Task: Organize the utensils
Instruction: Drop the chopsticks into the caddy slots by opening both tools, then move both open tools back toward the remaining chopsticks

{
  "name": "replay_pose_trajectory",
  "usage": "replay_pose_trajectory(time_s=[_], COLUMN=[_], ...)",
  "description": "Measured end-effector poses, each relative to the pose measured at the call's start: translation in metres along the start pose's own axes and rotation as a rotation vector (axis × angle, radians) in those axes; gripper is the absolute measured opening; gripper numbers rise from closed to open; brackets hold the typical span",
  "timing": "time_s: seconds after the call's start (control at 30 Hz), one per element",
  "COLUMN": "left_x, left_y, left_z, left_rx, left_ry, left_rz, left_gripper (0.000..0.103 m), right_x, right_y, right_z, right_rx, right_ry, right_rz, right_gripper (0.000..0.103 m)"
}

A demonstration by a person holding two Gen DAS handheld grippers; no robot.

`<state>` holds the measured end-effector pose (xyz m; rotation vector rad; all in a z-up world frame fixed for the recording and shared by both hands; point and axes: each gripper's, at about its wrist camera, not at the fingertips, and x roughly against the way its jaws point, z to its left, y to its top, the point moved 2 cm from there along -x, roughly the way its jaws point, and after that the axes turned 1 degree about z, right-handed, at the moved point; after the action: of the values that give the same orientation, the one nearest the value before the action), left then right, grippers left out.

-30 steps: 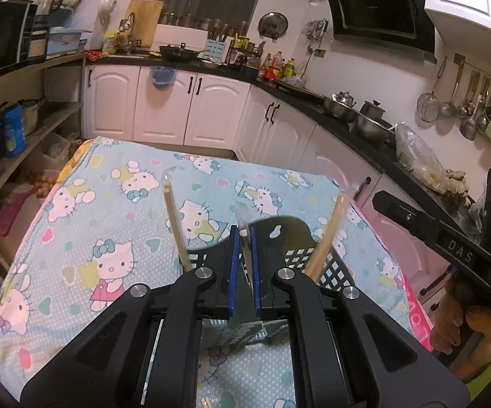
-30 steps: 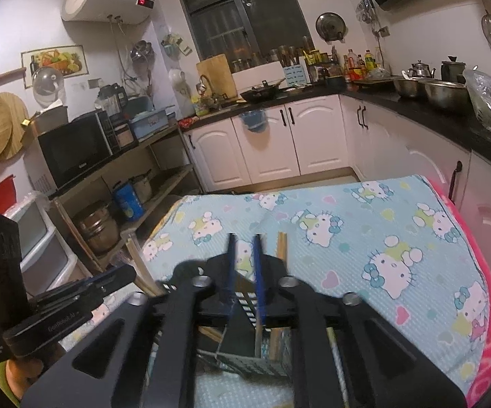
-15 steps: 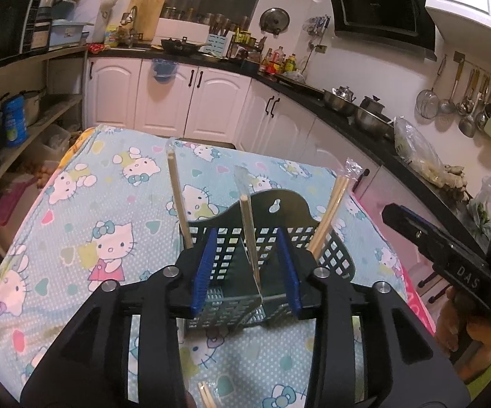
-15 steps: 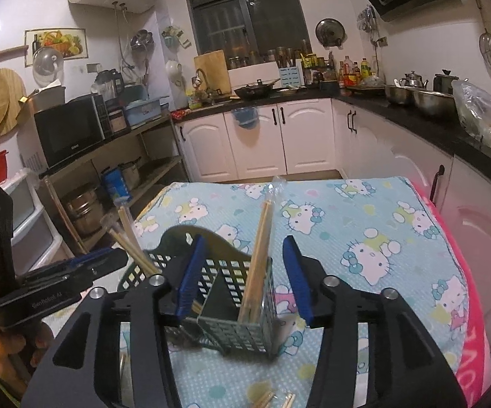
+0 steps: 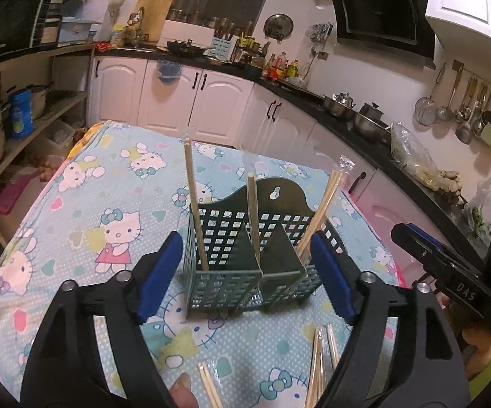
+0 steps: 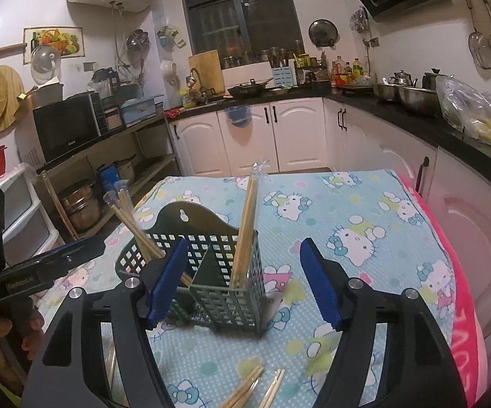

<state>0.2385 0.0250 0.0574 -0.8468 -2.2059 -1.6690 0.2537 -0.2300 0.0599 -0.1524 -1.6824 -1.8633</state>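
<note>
Both grippers have pulled back and spread wide since a second ago, when each was pinched over the holder; we now hold the left gripper [image 5: 245, 277] and the right gripper [image 6: 243, 282] empty, blue pads well apart, above the patterned tablecloth [image 5: 85, 210].

Between them stands the green utensil holder [image 5: 245, 258], a slotted plastic caddy with dividers, upright on the cloth. Wrapped chopstick pairs stand in it: one [image 5: 194, 204] in the left compartment as the left camera sees it, one [image 5: 253, 217] near the middle divider, one [image 5: 320, 212] leaning out to the right. In the right camera the nearest pair [image 6: 245, 231] rises from the front compartment.

More loose chopsticks [image 5: 318, 363] lie flat on the cloth just in front of the holder, also visible low in the right view [image 6: 255, 389]. We judge these the next to be sorted.

They look light, thin and stiff, and their clear sleeves are likely slippery. We would pinch a pair across its middle so both sticks stay together, since a grip near one end could let them pivot or slide out. The holder itself seems light enough to tip if nudged.
</note>
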Motion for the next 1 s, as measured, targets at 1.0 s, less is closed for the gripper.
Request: replay_pose_trajectory(time_s=[1.0], left_x=[0.049], left_y=[-0.046], left_z=[0.003], left_rx=[0.009], left_ry=[0.018], left_rz=[0.01], left_gripper=[0.091], right_x=[0.052], right_y=[-0.042], right_z=[0.012], right_rx=[0.017], right_ry=[0.022], right_rz=[0.035], right_gripper=[0.069])
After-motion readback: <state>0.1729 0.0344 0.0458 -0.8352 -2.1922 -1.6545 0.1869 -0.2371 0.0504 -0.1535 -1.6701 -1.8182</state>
